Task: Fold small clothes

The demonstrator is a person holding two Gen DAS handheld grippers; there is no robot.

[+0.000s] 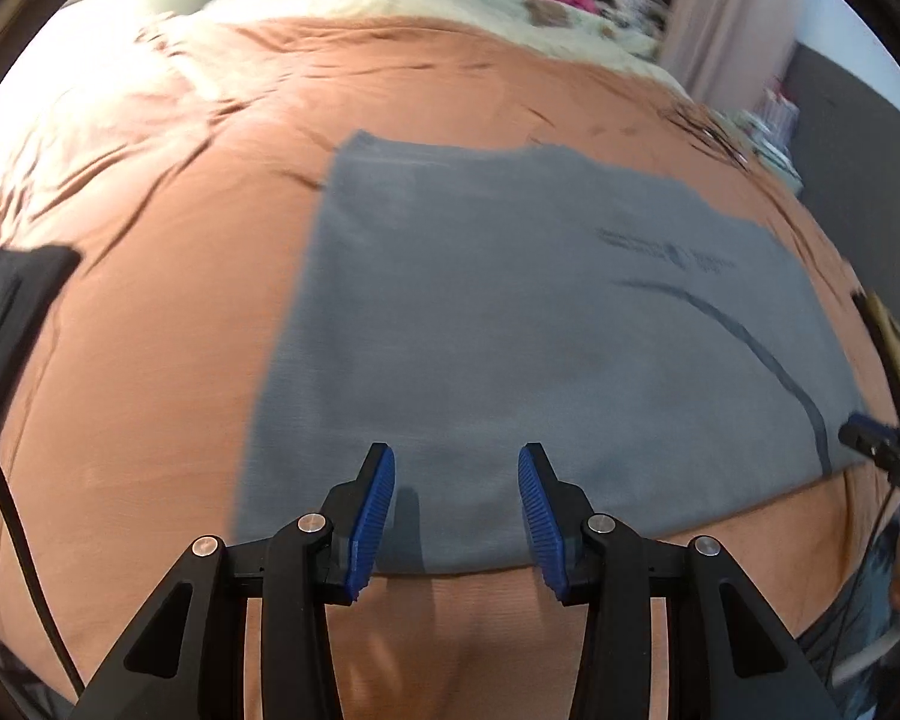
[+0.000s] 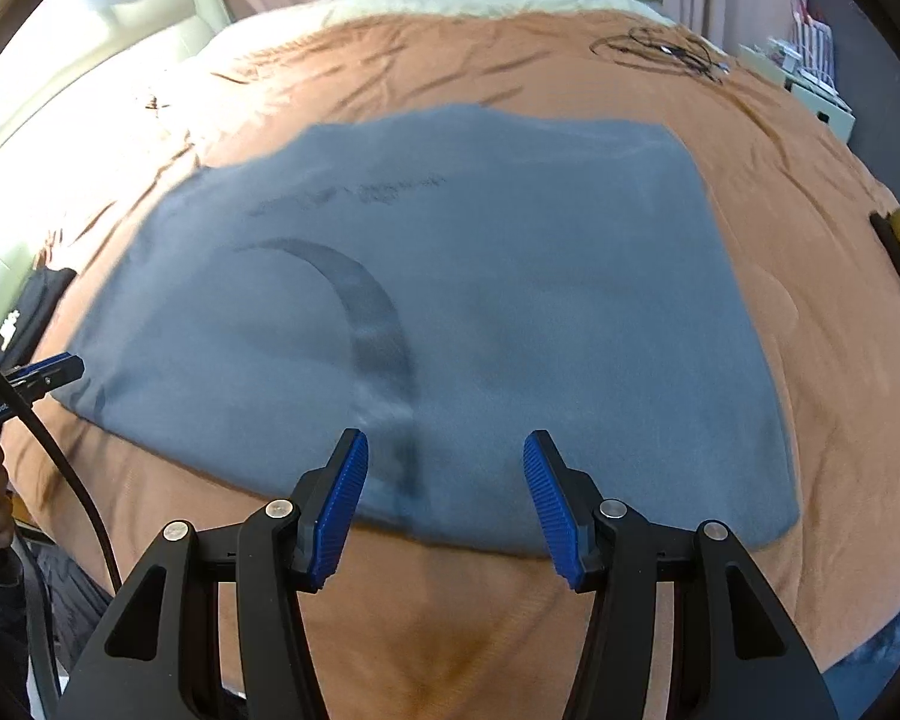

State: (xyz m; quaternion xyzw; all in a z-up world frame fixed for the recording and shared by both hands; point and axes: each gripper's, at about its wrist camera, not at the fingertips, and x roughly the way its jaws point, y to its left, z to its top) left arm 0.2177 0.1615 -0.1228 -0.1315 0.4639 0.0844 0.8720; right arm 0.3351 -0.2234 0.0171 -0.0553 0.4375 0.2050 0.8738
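Hovering both grippers at the near hem of the flat grey cotton T-shirt point(image 1: 510, 312) on the orange bed point(image 1: 150, 360), left gripper point(image 1: 456, 504) and right gripper point(image 2: 444, 498) fingers half-open, empty; I judge pinching that hem comes next.

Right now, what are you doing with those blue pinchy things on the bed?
A person is holding a gripper in each hand over a grey T-shirt spread flat on an orange bedspread, getting ready to fold it. The left gripper and the right gripper both hover open at the shirt's near edge, with nothing pinched between them. The shirt already looks folded into a rough rectangle, with its dark curved print facing up.
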